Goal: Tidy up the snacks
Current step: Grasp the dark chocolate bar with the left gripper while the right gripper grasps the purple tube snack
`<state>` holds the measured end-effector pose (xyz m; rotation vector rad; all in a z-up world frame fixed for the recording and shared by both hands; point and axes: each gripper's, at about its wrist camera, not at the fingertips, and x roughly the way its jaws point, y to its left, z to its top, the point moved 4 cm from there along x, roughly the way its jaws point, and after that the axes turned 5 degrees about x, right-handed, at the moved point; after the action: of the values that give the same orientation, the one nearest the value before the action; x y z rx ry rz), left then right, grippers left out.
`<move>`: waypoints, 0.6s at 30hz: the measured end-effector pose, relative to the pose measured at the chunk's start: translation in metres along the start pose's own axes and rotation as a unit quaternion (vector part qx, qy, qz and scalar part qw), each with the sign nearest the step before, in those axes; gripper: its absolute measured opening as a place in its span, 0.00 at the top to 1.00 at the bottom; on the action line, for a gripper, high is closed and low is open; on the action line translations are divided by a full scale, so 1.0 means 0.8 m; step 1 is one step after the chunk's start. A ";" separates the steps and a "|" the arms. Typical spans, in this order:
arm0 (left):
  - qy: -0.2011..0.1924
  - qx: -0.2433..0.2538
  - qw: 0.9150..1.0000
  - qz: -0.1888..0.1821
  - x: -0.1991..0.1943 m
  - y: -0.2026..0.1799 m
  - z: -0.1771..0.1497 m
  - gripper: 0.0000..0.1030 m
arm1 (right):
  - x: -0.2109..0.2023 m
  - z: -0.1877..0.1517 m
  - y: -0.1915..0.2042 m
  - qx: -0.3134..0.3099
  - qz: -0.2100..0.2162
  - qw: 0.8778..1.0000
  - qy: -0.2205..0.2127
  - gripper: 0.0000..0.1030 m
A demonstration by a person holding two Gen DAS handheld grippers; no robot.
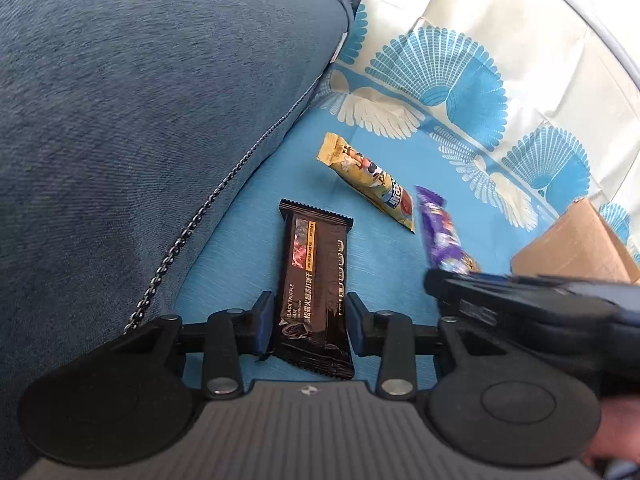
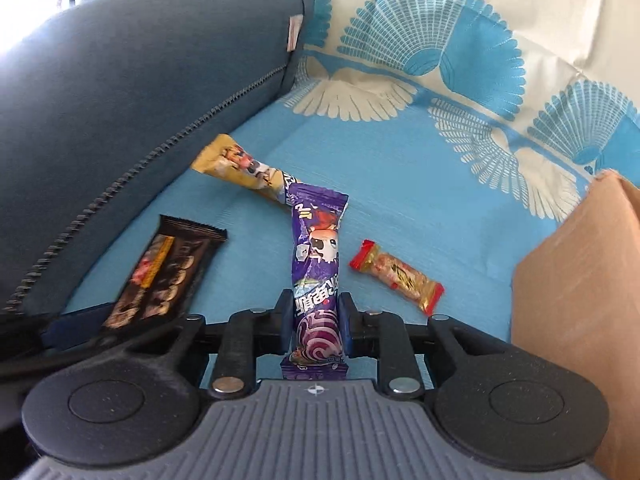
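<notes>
Both claws pinch snacks: the left gripper (image 1: 310,322) clamps the near end of a long black foil cracker packet (image 1: 316,280), and the right gripper (image 2: 316,322) squeezes a purple candy wrapper (image 2: 316,272). Each packet lies on a blue patterned cloth (image 2: 420,184). Beyond them rests a yellow snack stick (image 1: 368,180); a red-and-gold sweet (image 2: 398,276) sits right, near a brown cardboard box (image 2: 580,280). Left rises a grey-blue cushion (image 1: 140,100).
</notes>
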<state>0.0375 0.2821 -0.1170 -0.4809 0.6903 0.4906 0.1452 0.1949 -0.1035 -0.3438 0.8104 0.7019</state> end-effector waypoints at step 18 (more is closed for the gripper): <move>0.066 0.020 0.995 -0.066 -0.064 -0.006 -0.004 0.72 | -0.194 -0.164 0.011 0.013 0.058 0.998 -0.029 0.77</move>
<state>0.0041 0.2629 -0.0824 -0.5206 0.7894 0.3226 -0.0071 0.0633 -0.0715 -0.2531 0.7875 0.8065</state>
